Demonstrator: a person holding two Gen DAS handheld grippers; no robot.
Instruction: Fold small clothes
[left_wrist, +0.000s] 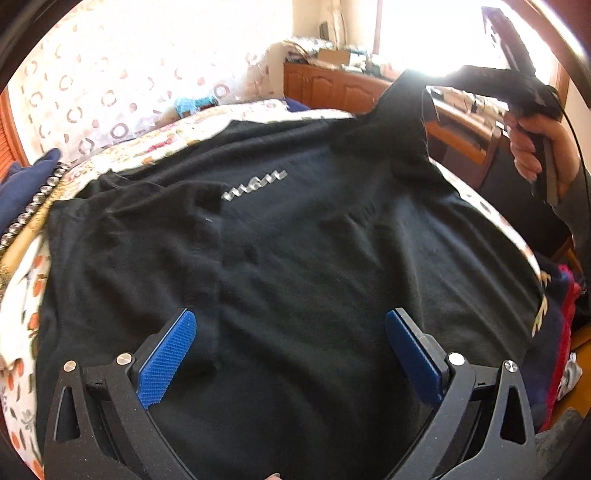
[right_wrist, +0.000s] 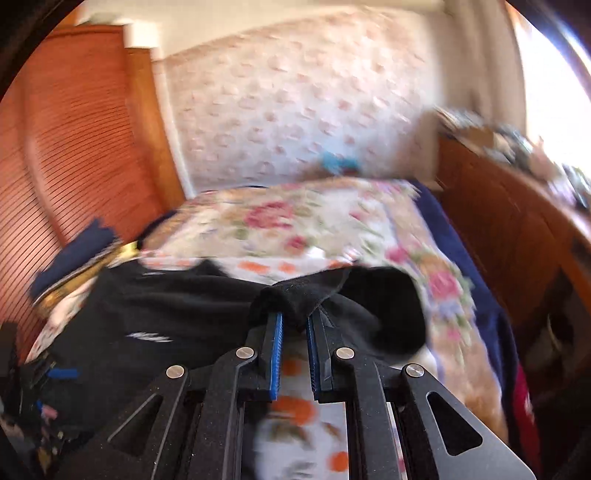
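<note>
At the far left edge, a dark navy garment with a beaded trim (left_wrist: 26, 192) lies on the floral-print bedspread (left_wrist: 22, 325); the black knit sweater with a small silver logo (left_wrist: 280, 258) is spread flat across the bed, filling the centre of the left wrist view. The left tongs (left_wrist: 290, 354) hover over the near part of the sweater with the blue pads wide apart, gripping nothing. At the far right, the right tongs (right_wrist: 294, 325) are clamped on a bunched fold of the sweater's far right corner, probably a sleeve or shoulder, which is lifted clear of the bed; the hand holding that gripper (left_wrist: 535, 147) shows at the right edge. Judged step: the first fold, carrying the right side across the body. The next move calls for drawing the lifted edge leftward over the chest, keeping it taut; the left tongs should pin or grip the near hem so the body does not drag.
</note>
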